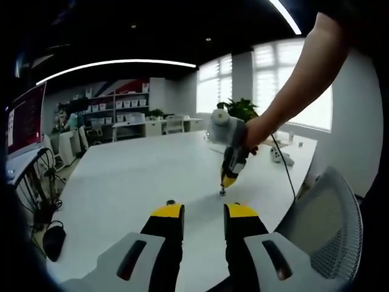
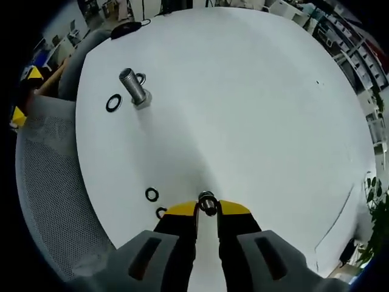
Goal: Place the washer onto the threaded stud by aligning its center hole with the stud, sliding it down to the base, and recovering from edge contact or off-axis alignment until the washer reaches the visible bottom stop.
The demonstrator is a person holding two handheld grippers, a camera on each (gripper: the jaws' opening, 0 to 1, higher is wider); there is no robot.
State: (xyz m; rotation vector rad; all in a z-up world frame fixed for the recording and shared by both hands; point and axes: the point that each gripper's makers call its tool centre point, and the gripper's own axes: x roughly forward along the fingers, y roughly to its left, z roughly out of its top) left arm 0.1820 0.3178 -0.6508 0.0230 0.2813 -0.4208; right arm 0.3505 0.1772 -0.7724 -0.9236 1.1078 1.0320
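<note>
Here, in the right gripper view, the right gripper (image 2: 207,208) points down at a white table (image 2: 255,97), its yellow-tipped jaws closed on a small metal washer (image 2: 207,202) held at the tips. The stud (image 2: 134,86) stands on the table far and to the left of the gripper, well apart from it, leaning in this view. A black ring (image 2: 113,103) lies just left of the stud's base, and a second ring (image 2: 141,78) sits against its far side, partly hidden. Two more rings lie near the gripper: one (image 2: 152,194) to the left of the jaws, another (image 2: 160,213) touching the edge of the left jaw, half covered. A mesh chair (image 2: 48,182) stands at the table's left edge.

In the left gripper view, the left gripper (image 1: 204,213) hangs over the table's near side with its jaws apart and nothing between them. Beyond it a hand (image 1: 258,131) holds the right gripper (image 1: 223,187) tip-down at the table (image 1: 134,176); what sits at its tip is too small to make out, possibly the washer. A mesh chair (image 1: 328,225) stands to the right.
</note>
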